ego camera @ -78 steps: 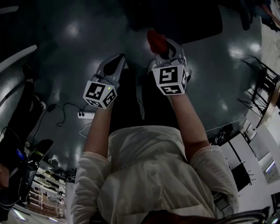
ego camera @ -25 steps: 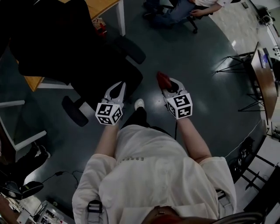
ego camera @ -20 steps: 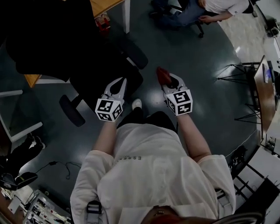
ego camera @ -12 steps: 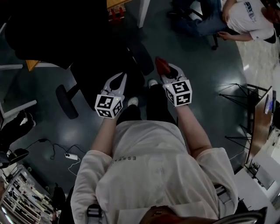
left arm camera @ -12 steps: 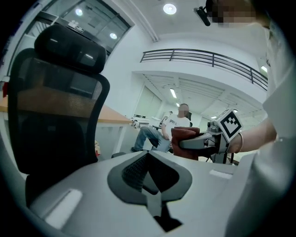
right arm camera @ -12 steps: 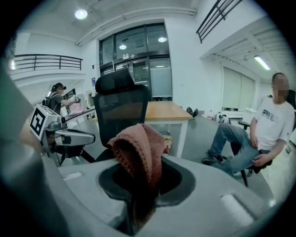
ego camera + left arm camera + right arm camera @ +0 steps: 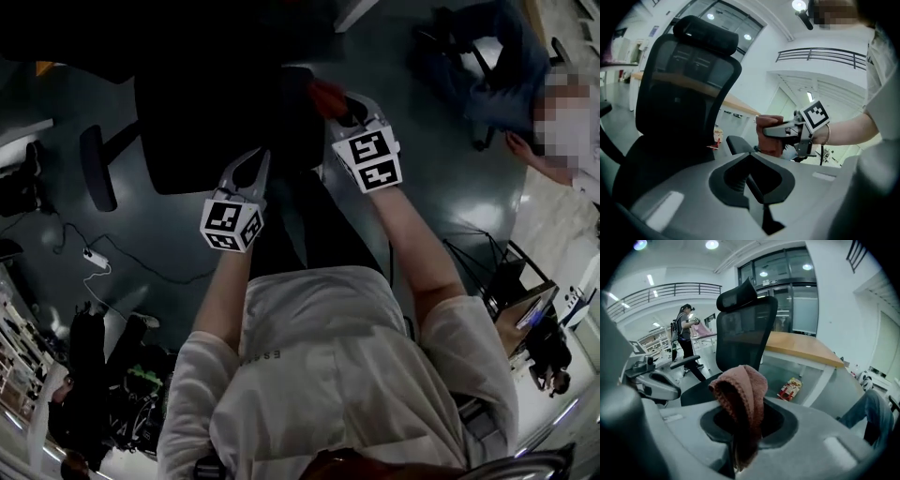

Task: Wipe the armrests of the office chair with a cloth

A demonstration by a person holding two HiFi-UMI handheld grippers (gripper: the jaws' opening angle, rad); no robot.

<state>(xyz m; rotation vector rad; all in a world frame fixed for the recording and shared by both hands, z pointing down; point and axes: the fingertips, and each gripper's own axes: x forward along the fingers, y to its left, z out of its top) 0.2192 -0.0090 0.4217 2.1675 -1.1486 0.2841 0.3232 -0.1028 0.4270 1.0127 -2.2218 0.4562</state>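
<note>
The black office chair (image 7: 202, 117) stands just ahead of me, its seat below both grippers and one armrest (image 7: 94, 167) out to the left. My right gripper (image 7: 330, 101) is shut on a reddish-brown cloth (image 7: 323, 92), held above the seat's right edge. In the right gripper view the cloth (image 7: 743, 397) bulges from the jaws, with the chair's mesh back (image 7: 743, 326) and an armrest (image 7: 684, 362) behind it. My left gripper (image 7: 257, 159) is shut with nothing in it, near the seat's front. In the left gripper view the other armrest (image 7: 738, 143) lies under the cloth (image 7: 768, 136).
A wooden desk (image 7: 801, 348) with white legs stands behind the chair, with a small red packet (image 7: 789, 388) on the floor under it. A seated person (image 7: 525, 84) is at the right and another person (image 7: 684, 333) stands far off. Cables and a power strip (image 7: 92, 255) lie on the floor at the left.
My view has swung, so the chair now sits right under both grippers. The right gripper has carried the cloth forward over the seat's edge. The left gripper stayed shut.
</note>
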